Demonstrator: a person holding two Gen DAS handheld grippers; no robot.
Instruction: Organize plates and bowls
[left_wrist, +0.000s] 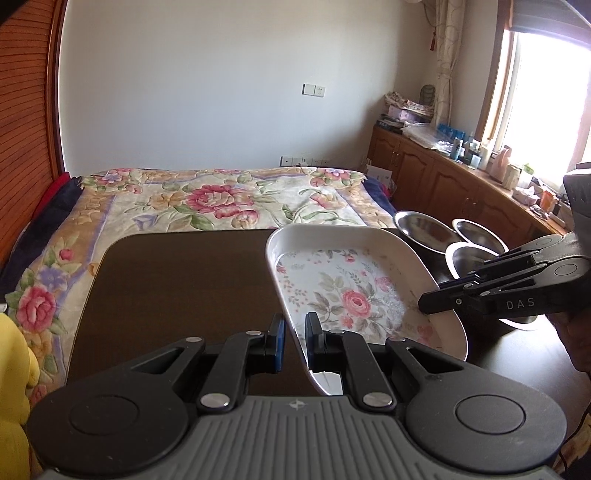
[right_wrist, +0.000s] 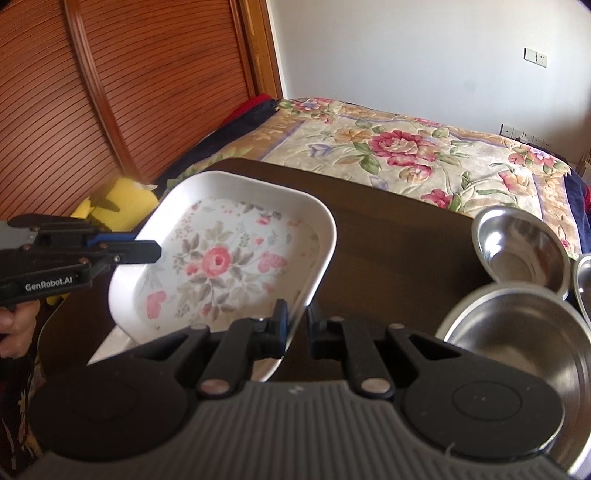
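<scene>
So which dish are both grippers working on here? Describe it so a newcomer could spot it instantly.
Find the dark table at the foot of the flowered bed. Over it, the left gripper and right gripper each grip an edge of the white rectangular tray. Its pink rose print sets it apart from the plain steel bowls beside it.

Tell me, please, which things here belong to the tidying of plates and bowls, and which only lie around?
Belong to the job:
floral tray-plate, held by left gripper and right gripper
steel bowls
dark table

Only lying around:
flowered bedspread
yellow soft toy
clutter on the window cabinet
</scene>
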